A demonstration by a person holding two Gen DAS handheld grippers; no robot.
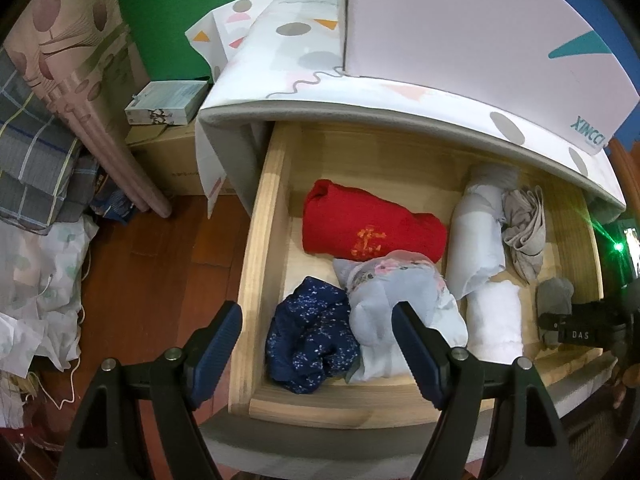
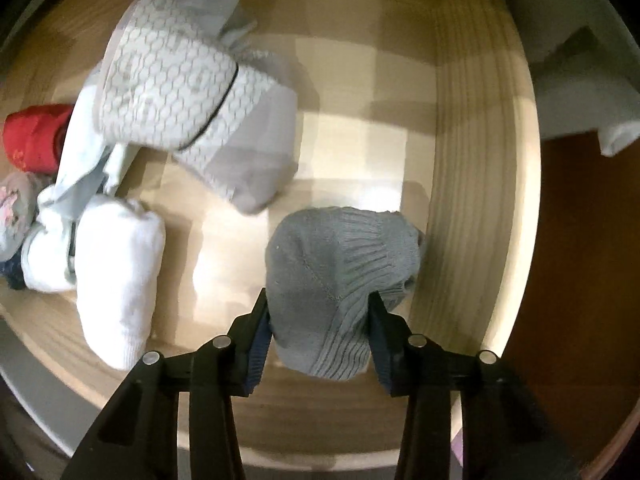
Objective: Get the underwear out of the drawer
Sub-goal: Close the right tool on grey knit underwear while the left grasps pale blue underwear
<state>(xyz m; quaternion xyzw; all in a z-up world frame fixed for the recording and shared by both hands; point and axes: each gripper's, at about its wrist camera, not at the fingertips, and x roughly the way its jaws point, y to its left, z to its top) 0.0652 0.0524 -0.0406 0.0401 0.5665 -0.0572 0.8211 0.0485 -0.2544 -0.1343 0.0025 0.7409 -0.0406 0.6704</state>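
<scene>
Wooden drawer [image 1: 256, 240] stands open, clothes bundled inside. Right claw [image 2: 320, 320] points straight down at its right end, pads pinching the grey knit [image 2: 336, 264], whose length runs away from the claw. Left claw [image 1: 318, 320] hovers spread over the front-left corner, holding nothing.

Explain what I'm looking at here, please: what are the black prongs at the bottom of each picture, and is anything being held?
The prongs are two hand-held grippers, each carrying its own camera. The left gripper hangs open over a wooden drawer of folded clothes: a red piece, a navy patterned piece and a white roll. The right gripper points down into the same drawer, and its pads press both sides of a grey knitted piece, so that is being gripped. It is not lifted out yet.
</scene>
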